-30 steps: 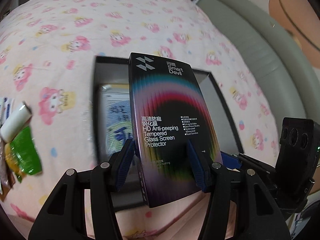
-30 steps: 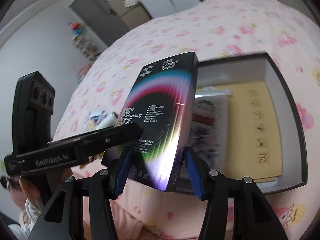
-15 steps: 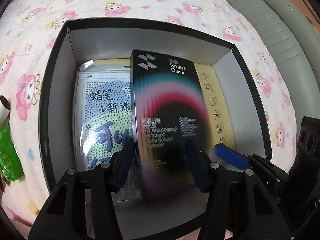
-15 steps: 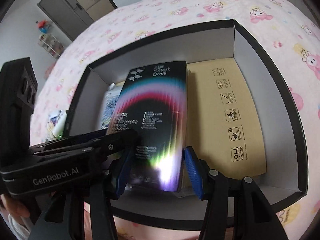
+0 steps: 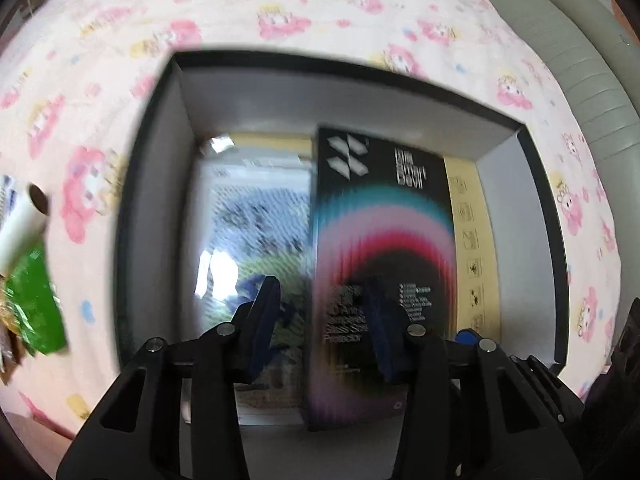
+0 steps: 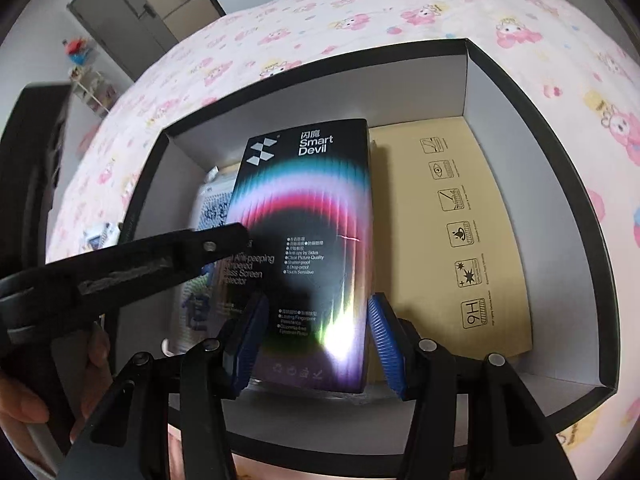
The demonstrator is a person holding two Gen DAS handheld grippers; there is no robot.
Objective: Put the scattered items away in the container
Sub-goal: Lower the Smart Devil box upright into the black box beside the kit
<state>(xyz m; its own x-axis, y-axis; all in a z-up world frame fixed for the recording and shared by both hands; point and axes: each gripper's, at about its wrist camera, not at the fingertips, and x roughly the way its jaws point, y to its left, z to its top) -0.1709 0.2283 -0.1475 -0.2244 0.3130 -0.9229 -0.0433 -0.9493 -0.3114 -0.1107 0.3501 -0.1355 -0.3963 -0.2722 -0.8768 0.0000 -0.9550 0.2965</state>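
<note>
The right claw (image 6: 316, 338) gripped the near end of a flat black box (image 6: 312, 240) by its long edges, low inside the container (image 6: 540, 128). The left claw (image 5: 320, 320) was closing, narrow, one pad over the box's face, nothing between its jaws. The box looked light, stiff and glossy (likely slippery), with rainbow arcs. Beyond, a roll (image 5: 24, 224) and green packet (image 5: 36, 312) lay on the bed (image 5: 320, 4).

Bed (image 5: 320, 12) under a pink cartoon-print sheet. Directly on it: an open black box (image 5: 132, 216); off to one side, a white roll (image 5: 24, 220), touching a green packet (image 5: 36, 304).
</note>
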